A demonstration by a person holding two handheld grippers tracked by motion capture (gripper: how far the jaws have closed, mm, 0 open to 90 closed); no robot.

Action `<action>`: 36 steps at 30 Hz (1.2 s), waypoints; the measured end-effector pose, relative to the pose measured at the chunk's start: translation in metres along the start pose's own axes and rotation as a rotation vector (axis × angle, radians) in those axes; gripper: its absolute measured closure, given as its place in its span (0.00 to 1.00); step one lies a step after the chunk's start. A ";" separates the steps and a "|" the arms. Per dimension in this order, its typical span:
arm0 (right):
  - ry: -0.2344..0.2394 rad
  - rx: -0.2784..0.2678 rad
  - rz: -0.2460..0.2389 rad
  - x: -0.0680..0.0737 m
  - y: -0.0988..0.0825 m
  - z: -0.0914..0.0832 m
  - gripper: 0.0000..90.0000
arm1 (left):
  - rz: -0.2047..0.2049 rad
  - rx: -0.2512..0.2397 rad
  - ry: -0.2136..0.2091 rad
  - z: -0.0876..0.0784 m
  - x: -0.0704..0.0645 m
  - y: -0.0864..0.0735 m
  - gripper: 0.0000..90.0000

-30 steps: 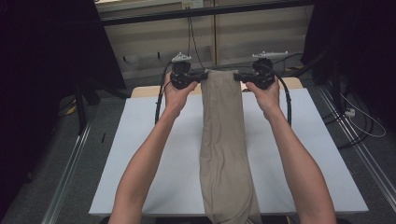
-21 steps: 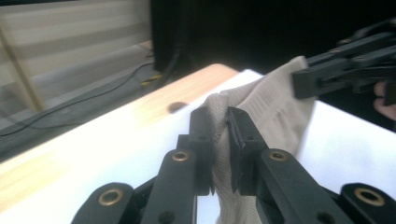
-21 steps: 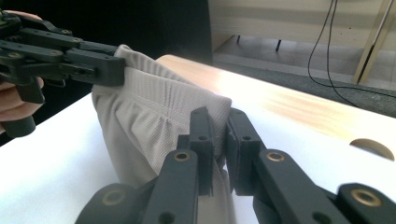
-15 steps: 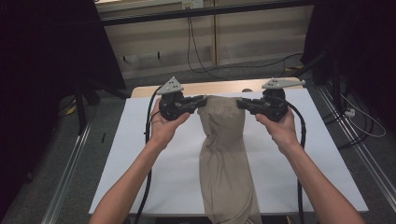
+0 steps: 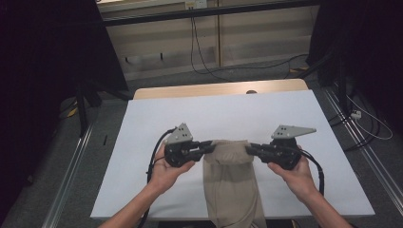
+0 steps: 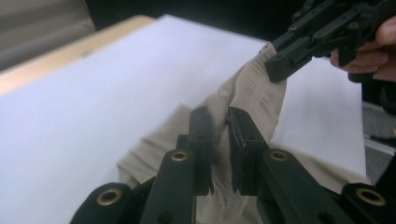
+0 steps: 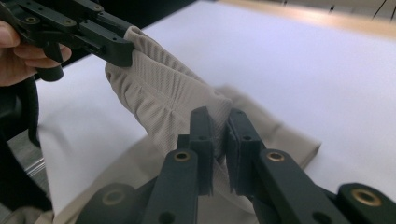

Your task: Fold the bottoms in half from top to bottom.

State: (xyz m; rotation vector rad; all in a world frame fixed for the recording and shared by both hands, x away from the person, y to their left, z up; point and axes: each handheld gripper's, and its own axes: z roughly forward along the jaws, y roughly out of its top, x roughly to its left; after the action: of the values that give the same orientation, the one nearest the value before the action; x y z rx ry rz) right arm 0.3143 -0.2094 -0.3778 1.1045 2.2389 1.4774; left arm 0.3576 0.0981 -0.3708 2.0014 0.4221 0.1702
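A white table top (image 5: 142,142) fills the middle of the high view, and a long beige garment (image 5: 233,190), ribbed knit up close, runs from the centre of the frame off its bottom edge. You are folding it: its far end is lifted and carried back over the rest, held at centre frame as a raised edge between your two tools. Your left gripper (image 5: 206,147), just left of centre, is clamped tight on one corner of that edge, the cloth pinched between narrow jaws in the left gripper view. Your right gripper (image 5: 251,148), just right of centre, is clamped the same way on the other corner.

Next, I judge, you need to lower the edge onto the lower half, square with it, and only then release.

Compared with a second ago, both grippers have come from the upper part of the frame down toward you, and the cloth, then flat, now doubles over.
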 end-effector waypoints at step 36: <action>0.065 0.208 -0.103 0.044 -0.063 0.020 0.84 | 0.036 0.160 -0.112 0.008 -0.045 -0.069 0.82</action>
State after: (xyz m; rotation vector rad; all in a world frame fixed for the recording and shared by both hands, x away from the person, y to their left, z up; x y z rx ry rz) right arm 0.2668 -0.1779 -0.4324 0.9925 2.5006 1.2812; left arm 0.3029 0.1022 -0.4334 2.1649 0.3370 0.0467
